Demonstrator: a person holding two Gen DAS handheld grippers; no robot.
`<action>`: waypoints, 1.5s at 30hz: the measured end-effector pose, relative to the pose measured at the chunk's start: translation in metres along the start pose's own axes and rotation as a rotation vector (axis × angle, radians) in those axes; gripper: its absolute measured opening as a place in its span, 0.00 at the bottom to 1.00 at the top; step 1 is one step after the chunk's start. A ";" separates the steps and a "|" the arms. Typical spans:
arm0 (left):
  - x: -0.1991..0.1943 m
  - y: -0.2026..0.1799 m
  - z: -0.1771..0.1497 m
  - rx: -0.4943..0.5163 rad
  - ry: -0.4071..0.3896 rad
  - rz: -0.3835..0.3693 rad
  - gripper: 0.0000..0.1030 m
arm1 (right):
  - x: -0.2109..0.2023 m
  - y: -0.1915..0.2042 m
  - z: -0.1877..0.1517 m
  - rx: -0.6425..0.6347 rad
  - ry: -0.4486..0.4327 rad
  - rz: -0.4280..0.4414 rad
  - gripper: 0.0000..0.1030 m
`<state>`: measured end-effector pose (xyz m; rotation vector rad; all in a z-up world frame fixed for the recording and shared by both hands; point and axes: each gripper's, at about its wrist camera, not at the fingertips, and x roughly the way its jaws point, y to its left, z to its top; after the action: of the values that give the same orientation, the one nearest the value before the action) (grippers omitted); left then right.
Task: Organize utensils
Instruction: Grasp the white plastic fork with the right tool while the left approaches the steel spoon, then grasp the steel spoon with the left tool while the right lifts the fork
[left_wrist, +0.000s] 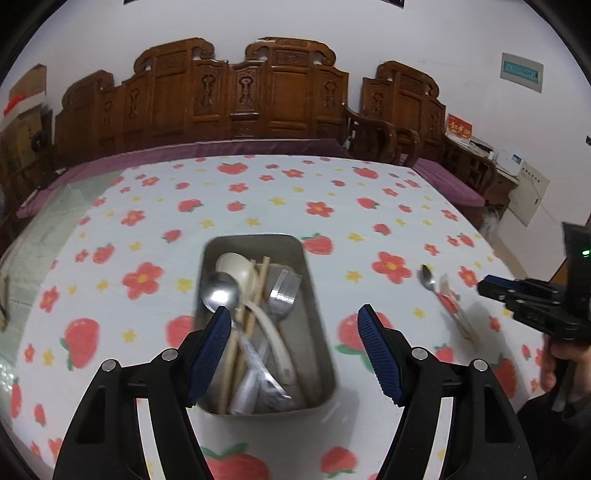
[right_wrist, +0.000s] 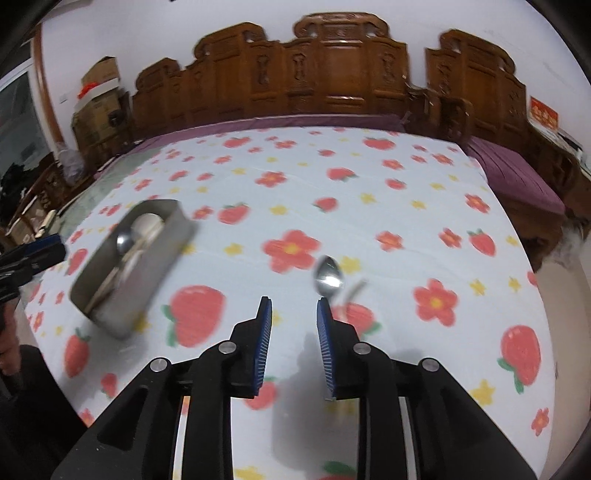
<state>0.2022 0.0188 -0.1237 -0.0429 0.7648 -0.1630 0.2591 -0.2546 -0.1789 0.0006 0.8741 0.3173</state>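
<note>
Grippers (left_wrist: 295, 356) (right_wrist: 294, 345) angled down, jaws apart

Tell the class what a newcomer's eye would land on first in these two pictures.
First, the metal tray mid-table on the strawberry tablecloth, packed with spoons, forks and chopsticks. Next, a lone steel spoon lying loose to its right, just beyond the empty, open right gripper. Behind stands a carved wooden bench.

Left tool (left_wrist: 293, 354) agape – right tool (right_wrist: 293, 343) narrowly parted.
</note>
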 end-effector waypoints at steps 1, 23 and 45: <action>0.002 -0.006 -0.001 0.008 0.004 -0.001 0.66 | 0.003 -0.005 -0.003 0.003 0.006 -0.006 0.27; 0.080 -0.121 -0.010 0.190 0.134 -0.065 0.66 | 0.044 -0.056 -0.031 0.065 0.119 -0.020 0.04; 0.194 -0.175 0.025 0.071 0.211 -0.151 0.52 | 0.035 -0.089 -0.023 0.149 0.069 -0.035 0.04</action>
<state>0.3339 -0.1854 -0.2220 -0.0157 0.9661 -0.3420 0.2869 -0.3325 -0.2313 0.1129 0.9641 0.2194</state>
